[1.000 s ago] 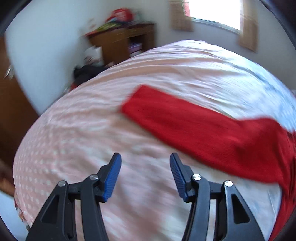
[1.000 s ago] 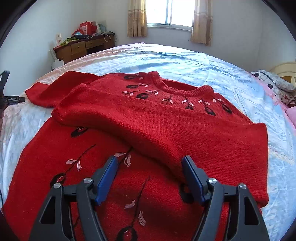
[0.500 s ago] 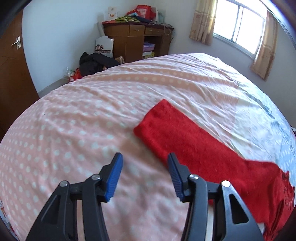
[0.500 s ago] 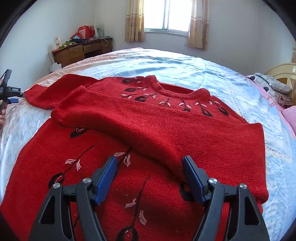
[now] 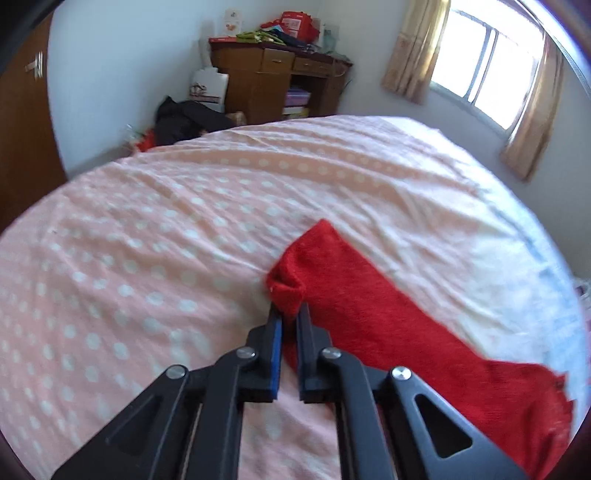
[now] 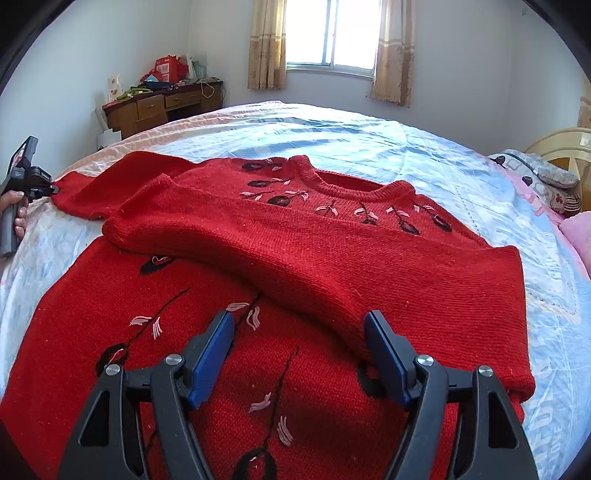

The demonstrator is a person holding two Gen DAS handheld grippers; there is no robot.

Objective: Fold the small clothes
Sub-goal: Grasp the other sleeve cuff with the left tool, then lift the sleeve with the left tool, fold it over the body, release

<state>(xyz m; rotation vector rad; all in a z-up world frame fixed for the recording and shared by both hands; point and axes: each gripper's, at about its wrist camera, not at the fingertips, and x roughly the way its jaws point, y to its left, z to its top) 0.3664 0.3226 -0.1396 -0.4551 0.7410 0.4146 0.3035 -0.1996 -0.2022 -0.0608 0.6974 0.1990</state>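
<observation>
Sweater (image 6: 295,266), red knit with black-and-pink embroidered sprigs, spread flat on bed (image 6: 424,147); neckline toward window (image 6: 328,33). One sleeve folded across chest, cuff end lying near opposite side of body (image 6: 122,229). Other sleeve (image 5: 354,295) stretched out sideways over pink polka-dot part of bedcover (image 5: 147,258). Left gripper (image 5: 289,314) clamped onto cuff corner of that outstretched sleeve; jaws nearly together, small bunch of red knit pinched and puckered between blue pads. Same gripper visible at far left edge of right wrist view (image 6: 27,177), at sleeve tip, held in a hand (image 6: 16,210). Right gripper (image 6: 299,332) poised above lower front of sweater, jaws wide apart, nothing between them; contact with fabric cannot be told. Wooden desk (image 5: 280,85) with clutter on top against far wall, curtains (image 6: 266,44) flanking window, dark bundle on floor (image 5: 184,122) beside desk.
</observation>
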